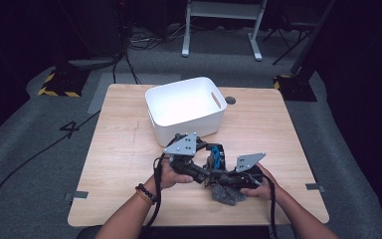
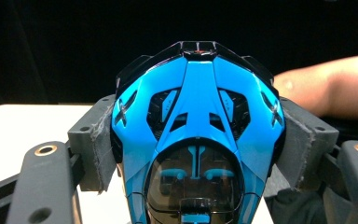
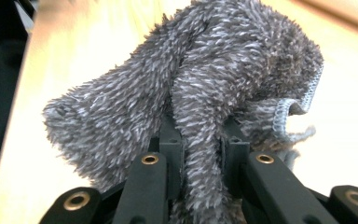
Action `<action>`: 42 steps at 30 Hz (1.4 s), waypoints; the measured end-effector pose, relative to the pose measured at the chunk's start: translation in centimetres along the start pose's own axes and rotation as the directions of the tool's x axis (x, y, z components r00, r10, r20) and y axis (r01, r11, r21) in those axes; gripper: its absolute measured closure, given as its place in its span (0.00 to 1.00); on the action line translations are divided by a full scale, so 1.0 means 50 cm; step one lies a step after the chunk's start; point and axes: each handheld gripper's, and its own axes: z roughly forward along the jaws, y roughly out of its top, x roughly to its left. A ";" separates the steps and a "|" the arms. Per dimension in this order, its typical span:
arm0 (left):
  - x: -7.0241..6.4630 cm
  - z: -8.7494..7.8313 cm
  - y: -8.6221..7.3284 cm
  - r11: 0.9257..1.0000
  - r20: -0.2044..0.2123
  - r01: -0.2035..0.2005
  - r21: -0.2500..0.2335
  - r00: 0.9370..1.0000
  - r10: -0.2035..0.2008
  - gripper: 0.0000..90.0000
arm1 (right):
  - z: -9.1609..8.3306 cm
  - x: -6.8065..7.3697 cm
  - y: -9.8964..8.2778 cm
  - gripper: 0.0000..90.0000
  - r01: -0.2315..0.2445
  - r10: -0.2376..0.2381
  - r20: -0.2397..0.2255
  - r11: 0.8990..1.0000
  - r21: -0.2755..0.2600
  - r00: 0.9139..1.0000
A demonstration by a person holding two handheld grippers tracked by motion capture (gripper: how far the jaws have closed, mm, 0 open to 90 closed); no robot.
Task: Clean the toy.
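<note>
Near the front edge of the table (image 1: 129, 149), my left claw (image 1: 210, 160) clamps a blue-and-black toy (image 2: 198, 140) by its flanks, nose up, while my right claw (image 1: 229, 186) pinches a fold of grey cloth (image 3: 191, 93) just beside it. The work looks like wiping the toy. To do it well, I keep the left grip steady on the sides so the glossy shell cannot twist, and I bring the cloth's loose bunch, not the claw tips, onto the blue panels. The pinch sits low on the cloth, so plenty of pile hangs free for rubbing. The white bin (image 1: 186, 107) waits at the far edge, well apart.
</note>
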 end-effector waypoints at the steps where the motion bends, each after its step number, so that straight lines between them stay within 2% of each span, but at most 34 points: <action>1: 0.000 -0.002 0.001 1.000 0.007 -0.001 -0.003 1.000 0.001 0.29 | 0.001 0.000 0.001 0.84 0.002 -0.002 0.010 1.000 0.003 1.000; 3: -0.001 0.001 -0.001 1.000 0.032 0.005 0.000 0.999 -0.005 0.29 | -0.006 -0.005 0.006 0.84 -0.015 0.016 0.049 1.000 -0.016 0.999; 6: -0.006 0.017 -0.009 1.000 0.062 0.012 0.020 0.998 -0.013 0.29 | -0.029 -0.014 0.015 0.84 -0.048 0.057 0.084 0.994 -0.101 0.995; 7: -0.006 0.017 -0.009 1.000 0.062 0.012 0.020 0.998 -0.013 0.29 | -0.039 -0.016 0.019 0.84 -0.048 0.061 0.097 0.990 -0.134 0.993; 8: -0.010 0.033 -0.013 0.999 0.090 0.012 0.040 0.996 -0.015 0.29 | -0.050 -0.017 0.024 0.84 -0.052 0.071 0.107 0.984 -0.173 0.992; 11: -0.015 0.052 -0.016 0.999 0.136 0.016 0.041 0.991 -0.021 0.29 | -0.068 -0.013 0.034 0.84 -0.039 0.069 0.121 0.971 -0.236 0.990; 12: -0.015 0.052 -0.016 0.999 0.136 0.016 0.041 0.991 -0.021 0.29 | -0.069 -0.011 0.036 0.84 -0.035 0.065 0.117 0.969 -0.246 0.991; 13: -0.018 0.061 -0.017 0.999 0.161 0.013 0.048 0.987 -0.021 0.29 | -0.069 -0.009 0.038 0.84 -0.031 0.062 0.117 0.968 -0.249 0.991; 14: -0.021 0.067 -0.017 0.999 0.169 0.009 0.054 0.985 -0.018 0.29 | -0.067 -0.006 0.040 0.84 -0.025 0.054 0.111 0.968 -0.250 0.992; 16: -0.023 0.070 -0.015 0.998 0.176 0.000 0.057 0.984 -0.010 0.29 | -0.061 -0.001 0.041 0.84 -0.005 0.029 0.093 0.970 -0.243 0.995; 19: -0.024 0.065 -0.008 0.999 0.161 -0.005 0.046 0.987 -0.002 0.29 | -0.051 0.004 0.038 0.84 0.006 0.009 0.063 0.974 -0.225 0.998; 25: -0.013 0.031 0.001 1.000 0.118 0.000 0.008 0.993 -0.001 0.29 | -0.047 0.004 0.030 0.85 0.001 0.004 0.022 0.977 -0.214 1.000; 31: -0.003 0.013 0.005 1.000 0.047 -0.007 -0.008 0.999 0.008 0.29 | -0.035 0.012 0.019 0.84 0.015 -0.018 -0.020 0.985 -0.173 1.000; 35: 0.003 0.008 0.003 1.000 -0.001 -0.009 -0.005 1.000 0.009 0.29 | -0.024 0.028 0.017 0.84 0.054 -0.063 -0.062 0.988 -0.146 0.996; 38: 0.005 0.009 0.001 1.000 -0.010 -0.006 -0.006 1.000 0.006 0.29 | -0.022 0.035 0.019 0.84 0.067 -0.079 -0.073 0.987 -0.145 0.994; 42: 0.012 0.005 -0.001 1.000 -0.042 0.000 -0.008 0.999 0.000 0.29 | -0.016 0.043 0.018 0.85 0.092 -0.109 -0.127 0.986 -0.138 0.986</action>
